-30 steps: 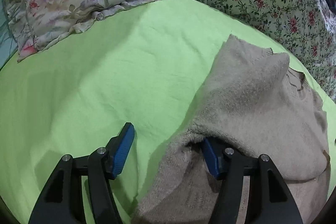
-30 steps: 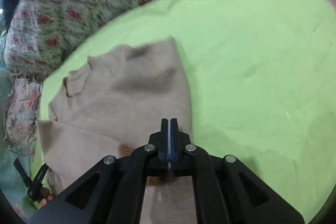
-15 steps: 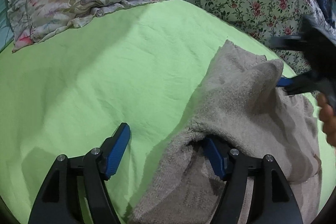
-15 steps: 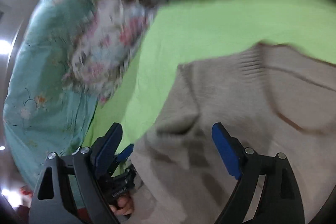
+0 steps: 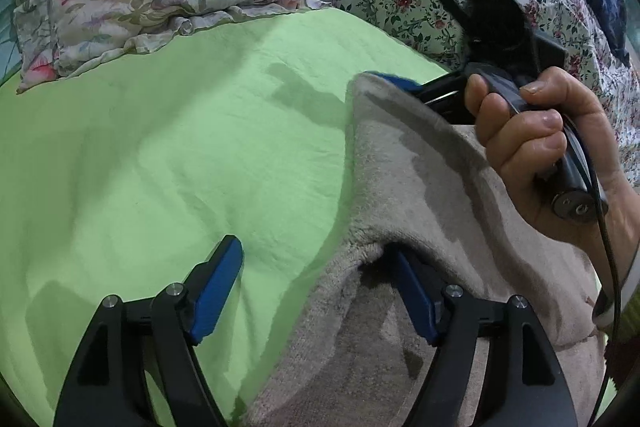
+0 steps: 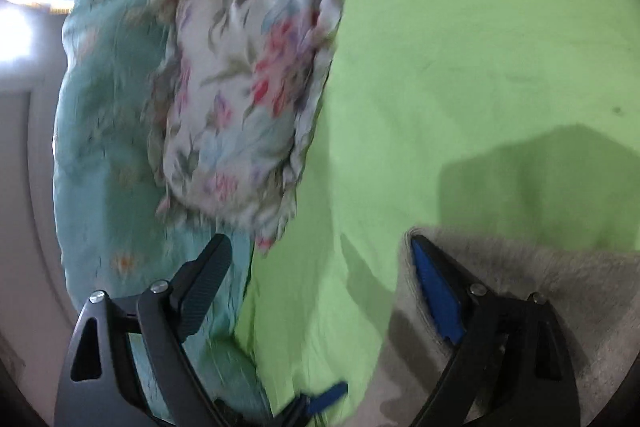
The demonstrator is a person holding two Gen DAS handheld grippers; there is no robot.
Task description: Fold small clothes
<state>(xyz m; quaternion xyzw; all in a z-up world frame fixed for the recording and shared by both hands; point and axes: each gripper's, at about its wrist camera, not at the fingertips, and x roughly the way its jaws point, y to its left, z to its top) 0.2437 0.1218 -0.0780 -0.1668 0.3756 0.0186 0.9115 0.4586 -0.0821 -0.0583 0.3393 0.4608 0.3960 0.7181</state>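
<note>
While the beige sweater (image 5: 420, 267) lies on the green sheet (image 5: 160, 167), the left gripper (image 5: 316, 291) is opening, one finger under its fold; the right gripper (image 6: 320, 291) gapes wide, likewise hooked, gripping nothing.

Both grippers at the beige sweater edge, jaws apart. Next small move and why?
Probably close both grippers on the edge. The left gripper is opening, one finger tucked under the beige sweater; the right gripper stands open, one finger under the sweater's corner. Neither pinches fabric yet on the green sheet.
</note>
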